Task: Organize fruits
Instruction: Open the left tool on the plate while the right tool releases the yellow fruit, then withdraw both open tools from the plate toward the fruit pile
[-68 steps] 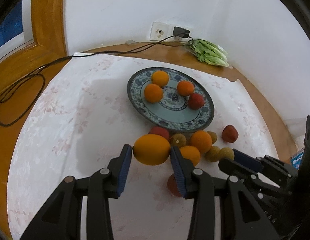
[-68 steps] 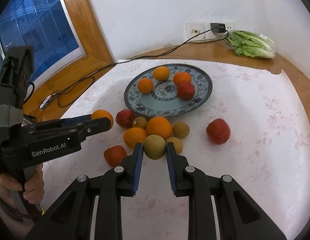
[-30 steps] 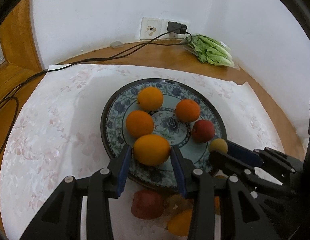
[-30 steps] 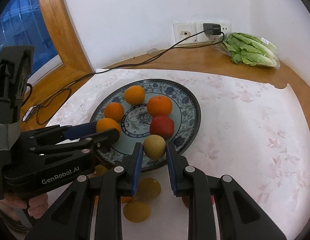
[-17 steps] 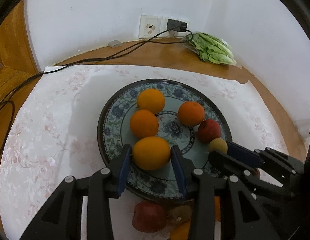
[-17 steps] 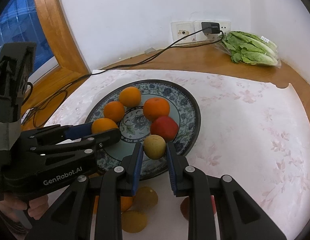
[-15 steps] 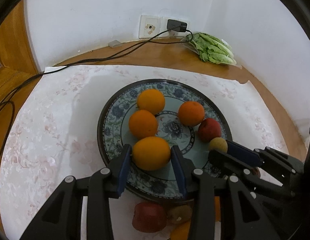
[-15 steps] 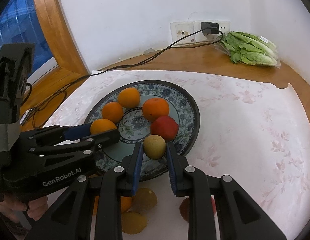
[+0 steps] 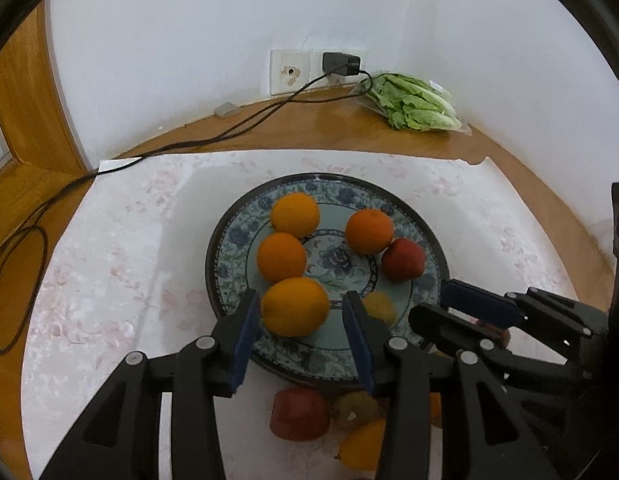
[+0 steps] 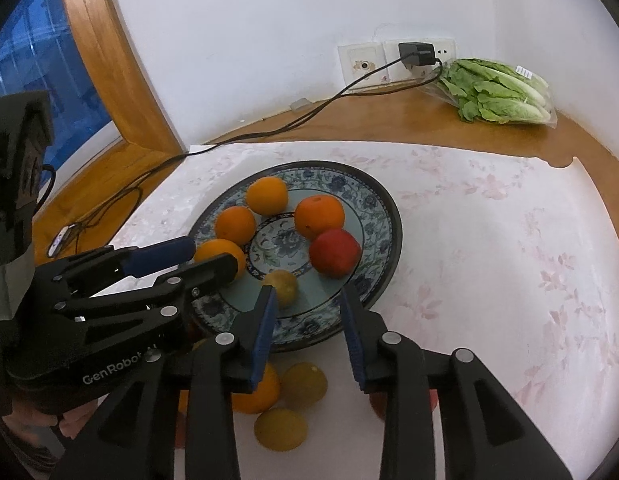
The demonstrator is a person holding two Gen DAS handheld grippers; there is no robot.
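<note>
- Fruit on the patterned plate (image 9: 423,232): three oranges, a red apple (image 9: 402,259), a large orange (image 9: 295,306) at the near-left rim and a small yellowish fruit (image 10: 280,285) at the near side.
- Left gripper (image 9: 300,320): jaws spread a little wider than the large orange; the left pad sits right at the fruit, with a gap on the right. Whether the left pad truly touches cannot be told.
- Right gripper (image 10: 307,314): jaws wide apart, holding nothing. The small yellowish fruit lies on the plate just beside the left pad, apart from the right one.
- Small yellowish fruit is blurred in the left wrist view and half hidden behind a finger.
- Loose fruit on the white floral cloth (image 10: 489,248) below the plate's near rim: red, orange and yellow pieces, mostly covered by gripper frames; count unclear.
- Background: bagged lettuce (image 10: 495,94), a wall socket with charger (image 10: 417,54), and a cable (image 9: 213,140) running off left.
</note>
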